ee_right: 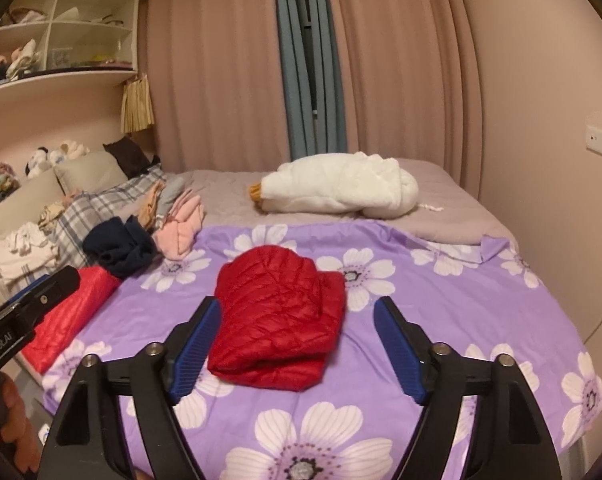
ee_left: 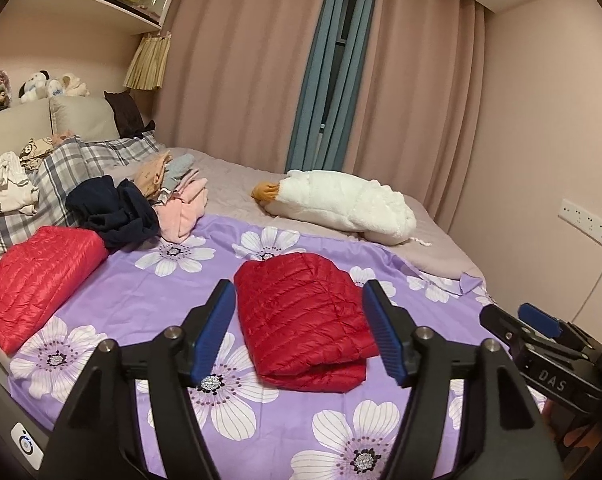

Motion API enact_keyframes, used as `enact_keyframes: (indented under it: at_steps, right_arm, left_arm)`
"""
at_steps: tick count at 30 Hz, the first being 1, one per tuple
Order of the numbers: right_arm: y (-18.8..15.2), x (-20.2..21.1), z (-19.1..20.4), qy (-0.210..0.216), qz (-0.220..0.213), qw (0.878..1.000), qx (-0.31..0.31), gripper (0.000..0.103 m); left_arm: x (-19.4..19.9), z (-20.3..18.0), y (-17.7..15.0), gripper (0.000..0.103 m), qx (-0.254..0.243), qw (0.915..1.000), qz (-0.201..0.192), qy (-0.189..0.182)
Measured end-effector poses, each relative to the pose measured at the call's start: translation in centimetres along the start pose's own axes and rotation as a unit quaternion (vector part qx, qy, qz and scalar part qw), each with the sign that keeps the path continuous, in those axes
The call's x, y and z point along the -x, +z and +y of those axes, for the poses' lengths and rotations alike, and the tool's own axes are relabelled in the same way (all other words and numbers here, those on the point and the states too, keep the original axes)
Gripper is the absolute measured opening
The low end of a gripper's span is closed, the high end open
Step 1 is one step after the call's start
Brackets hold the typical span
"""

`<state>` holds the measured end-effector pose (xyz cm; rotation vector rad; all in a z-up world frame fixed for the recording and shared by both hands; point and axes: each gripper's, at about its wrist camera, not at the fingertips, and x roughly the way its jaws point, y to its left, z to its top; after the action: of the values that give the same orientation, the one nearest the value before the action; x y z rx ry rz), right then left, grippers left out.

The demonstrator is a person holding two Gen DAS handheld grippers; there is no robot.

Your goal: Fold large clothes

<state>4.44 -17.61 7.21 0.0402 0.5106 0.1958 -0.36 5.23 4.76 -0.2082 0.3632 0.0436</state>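
Observation:
A dark red quilted down jacket [ee_left: 305, 320] lies folded into a compact bundle on the purple flowered sheet [ee_left: 205, 276]; it also shows in the right wrist view [ee_right: 277, 312]. My left gripper [ee_left: 299, 296] is open and empty, held above the near side of the jacket. My right gripper [ee_right: 297, 312] is open and empty, also over the near side of the jacket. The right gripper shows at the right edge of the left wrist view [ee_left: 541, 332]. The left gripper's body shows at the left edge of the right wrist view [ee_right: 29, 304].
A second, brighter red folded jacket [ee_left: 37, 276] lies at the bed's left edge. A navy garment [ee_left: 113, 212] and a pile of pink clothes [ee_left: 181, 200] lie behind it. A white plush goose [ee_left: 341, 204] lies across the far bed. Curtains and a wall stand beyond.

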Motion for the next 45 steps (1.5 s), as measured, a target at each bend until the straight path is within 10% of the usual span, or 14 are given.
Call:
enact_keyframes:
  at_steps: [5,9,45]
  right_arm:
    - [-0.1,0.1,0.2,-0.007,0.001,1.0,0.007,0.094]
    - [-0.2,0.2,0.3,-0.006,0.003,1.0,0.009,0.096]
    - [-0.2,0.0,-0.4,-0.033,0.003,0.999,0.004,0.102]
  left_arm:
    - [0.3,0.2,0.1,0.073,0.0,1.0,-0.005,-0.005]
    - [0.2,0.6,0.0,0.103,0.011,0.9998,0.0,-0.016]
    - [-0.5,0.4,-0.5,0.103,0.0,1.0,0.002,0.004]
